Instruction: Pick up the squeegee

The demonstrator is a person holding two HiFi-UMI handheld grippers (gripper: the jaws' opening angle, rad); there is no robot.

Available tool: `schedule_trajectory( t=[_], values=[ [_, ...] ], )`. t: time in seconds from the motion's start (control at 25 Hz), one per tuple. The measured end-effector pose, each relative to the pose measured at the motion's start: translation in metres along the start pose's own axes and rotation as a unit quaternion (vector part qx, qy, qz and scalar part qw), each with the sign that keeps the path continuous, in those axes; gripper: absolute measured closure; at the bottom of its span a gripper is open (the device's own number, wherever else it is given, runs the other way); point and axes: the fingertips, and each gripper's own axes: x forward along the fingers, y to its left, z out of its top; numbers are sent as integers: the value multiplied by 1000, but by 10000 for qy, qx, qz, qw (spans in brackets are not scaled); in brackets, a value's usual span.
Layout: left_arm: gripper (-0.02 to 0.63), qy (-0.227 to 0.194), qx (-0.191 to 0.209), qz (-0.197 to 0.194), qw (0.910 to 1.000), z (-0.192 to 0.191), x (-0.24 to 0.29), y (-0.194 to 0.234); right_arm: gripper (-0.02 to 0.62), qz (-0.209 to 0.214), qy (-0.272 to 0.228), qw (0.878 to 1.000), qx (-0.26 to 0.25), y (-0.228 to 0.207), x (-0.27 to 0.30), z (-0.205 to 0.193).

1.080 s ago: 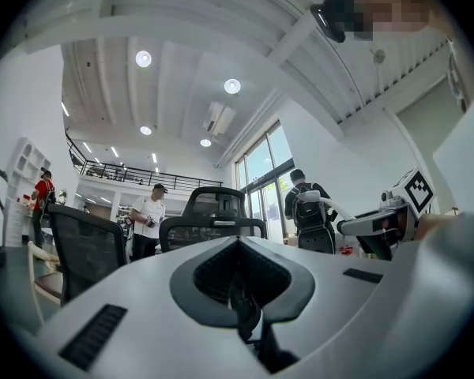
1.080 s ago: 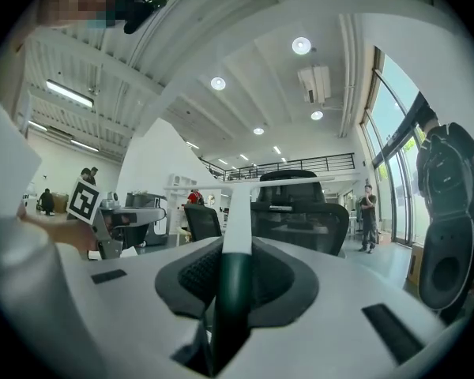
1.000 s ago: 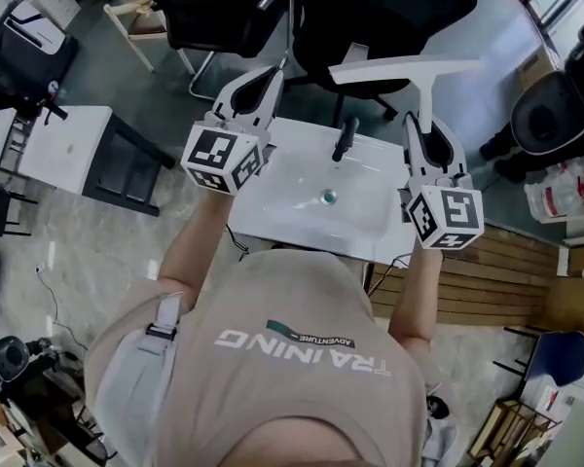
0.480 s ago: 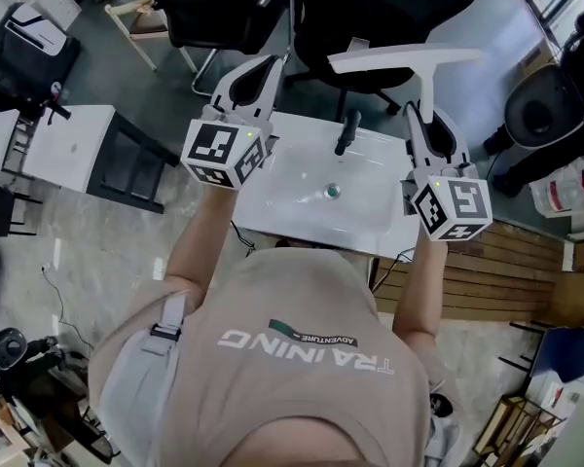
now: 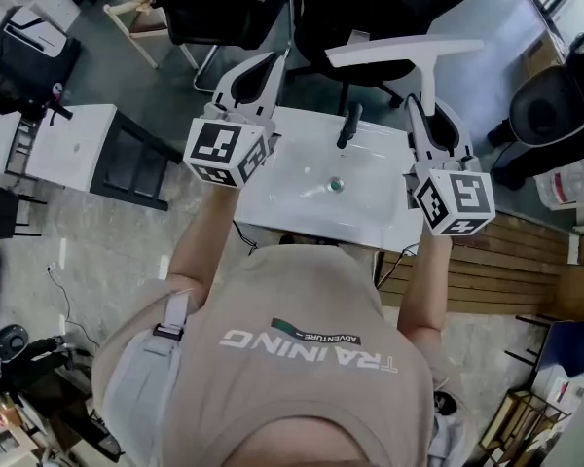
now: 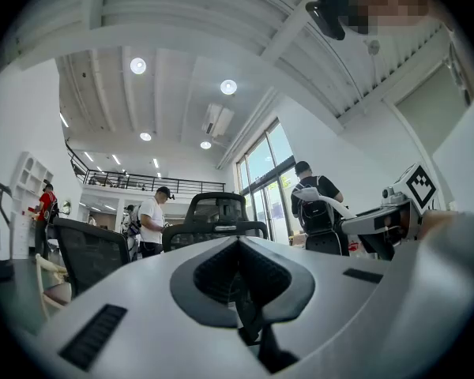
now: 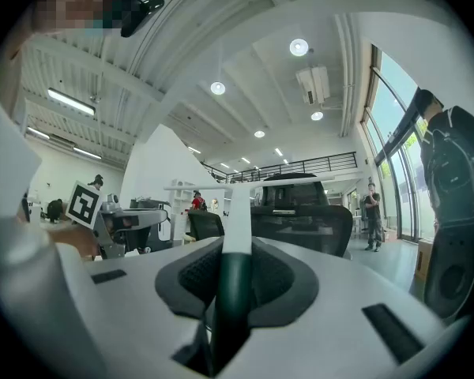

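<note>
Right gripper (image 5: 430, 129) is clamped on the dark handle of the squeegee (image 5: 406, 51), which is held clear of the counter with its white blade crosswise at the top, above the far edge of the sink (image 5: 292, 200); left gripper (image 5: 256, 78) has its jaws together on nothing. Assessment: the pick-up appears accomplished, and the next move calls only for a steady hold without slackening the grip. Sink basin contains nothing visible apart from its drain (image 5: 336, 184), with the black faucet (image 5: 347, 126) at the rear.
</note>
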Motion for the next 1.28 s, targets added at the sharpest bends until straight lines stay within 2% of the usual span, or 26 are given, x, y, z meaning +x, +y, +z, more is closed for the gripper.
schedule_trajectory(
  t=[1.28],
  values=[
    [594,23,-195,-63,9998,-6,8,8,509,-38,72,9999,-93,-10,6,-5]
  ],
)
